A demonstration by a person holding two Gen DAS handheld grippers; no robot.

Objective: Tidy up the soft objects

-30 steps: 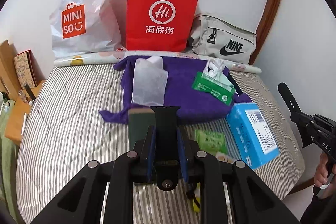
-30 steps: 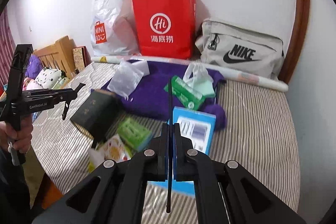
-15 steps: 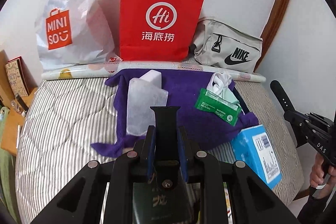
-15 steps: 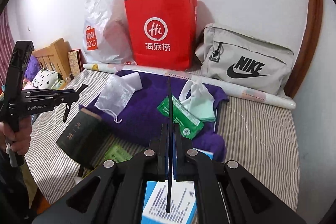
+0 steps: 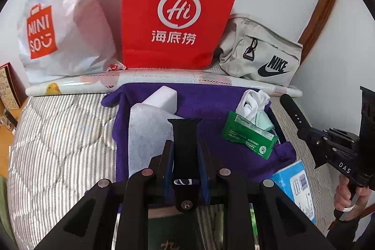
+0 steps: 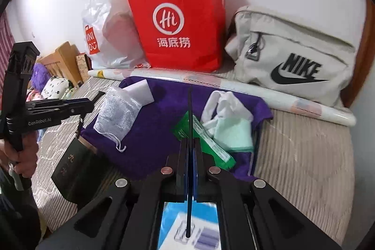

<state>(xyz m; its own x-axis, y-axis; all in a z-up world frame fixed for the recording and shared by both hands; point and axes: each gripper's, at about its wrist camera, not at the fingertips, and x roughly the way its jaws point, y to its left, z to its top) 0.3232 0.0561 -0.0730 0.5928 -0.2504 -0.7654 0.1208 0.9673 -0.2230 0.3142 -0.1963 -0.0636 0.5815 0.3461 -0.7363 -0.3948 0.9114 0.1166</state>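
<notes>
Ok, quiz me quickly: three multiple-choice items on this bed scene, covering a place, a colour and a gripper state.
1. The green packet lies: A on the purple towel; B on the floor; C in a drawer.
2. The paper bag at the wall is: A blue; B red; C yellow.
3. The right gripper is: A wide open, empty; B shut on a thin black strap; C shut on a spoon.
Key: A, the packet rests on the towel; B, its front is red; B, the strap stands edge-on between closed fingers.
</notes>
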